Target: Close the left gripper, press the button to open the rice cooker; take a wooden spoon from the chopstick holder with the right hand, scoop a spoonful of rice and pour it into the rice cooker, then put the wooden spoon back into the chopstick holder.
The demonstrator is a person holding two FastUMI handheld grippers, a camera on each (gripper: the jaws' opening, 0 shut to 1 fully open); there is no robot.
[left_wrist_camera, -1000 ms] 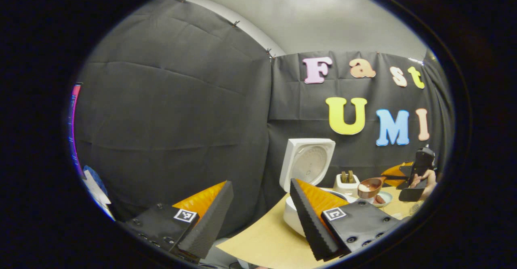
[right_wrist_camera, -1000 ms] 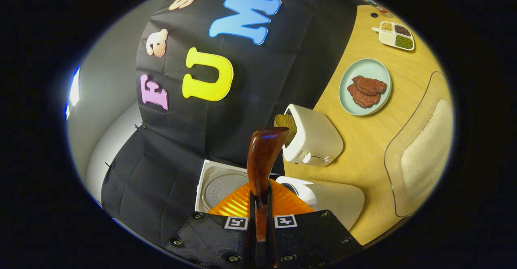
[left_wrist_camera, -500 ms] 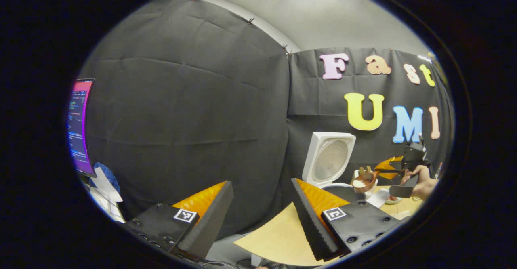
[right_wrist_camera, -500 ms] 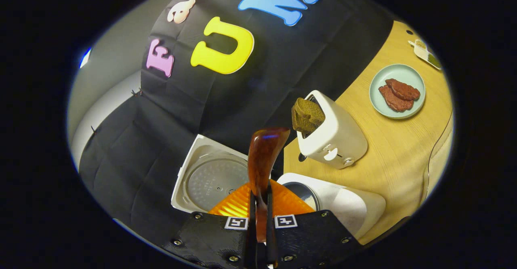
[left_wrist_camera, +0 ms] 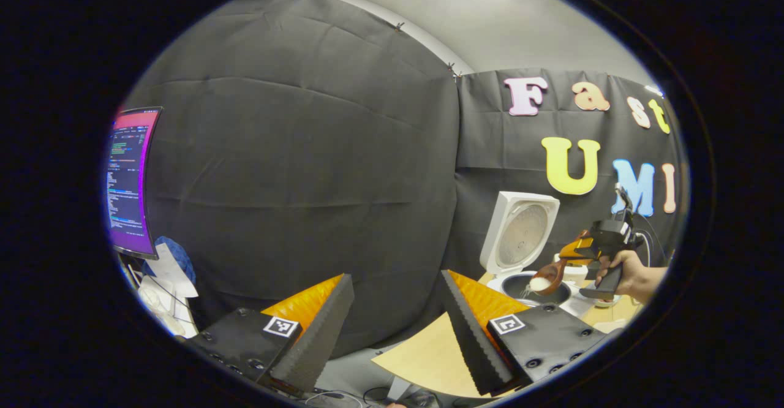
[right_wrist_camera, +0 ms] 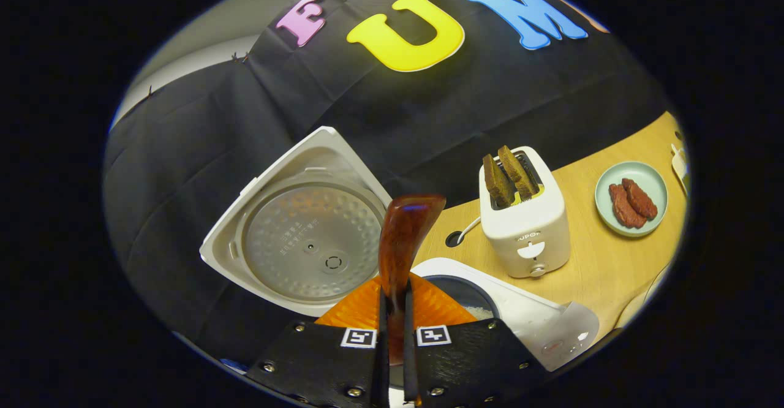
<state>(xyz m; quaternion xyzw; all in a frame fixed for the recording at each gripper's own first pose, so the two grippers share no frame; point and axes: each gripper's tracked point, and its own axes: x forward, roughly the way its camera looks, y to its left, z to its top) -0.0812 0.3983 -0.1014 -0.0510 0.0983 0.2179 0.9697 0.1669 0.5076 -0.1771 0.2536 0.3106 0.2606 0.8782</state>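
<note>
Wooden spoon (right_wrist_camera: 401, 242) bowl hidden | right claw (right_wrist_camera: 395, 322) clenches handle | left claw (left_wrist_camera: 398, 334) released

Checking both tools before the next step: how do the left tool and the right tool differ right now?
The left tool is open and holds nothing; the right tool is shut on the wooden spoon. The left tool hangs off the table edge, pointing at the booth wall; the right tool is over the rice cooker, tipping rice out of the spoon. Both are hand-held.

My reddish-brown wooden spoon (right_wrist_camera: 401, 242); white rice cooker (right_wrist_camera: 539, 319), dimpled silver inner lid (right_wrist_camera: 312, 244); pale green plate (right_wrist_camera: 631, 182), lower right.
</note>
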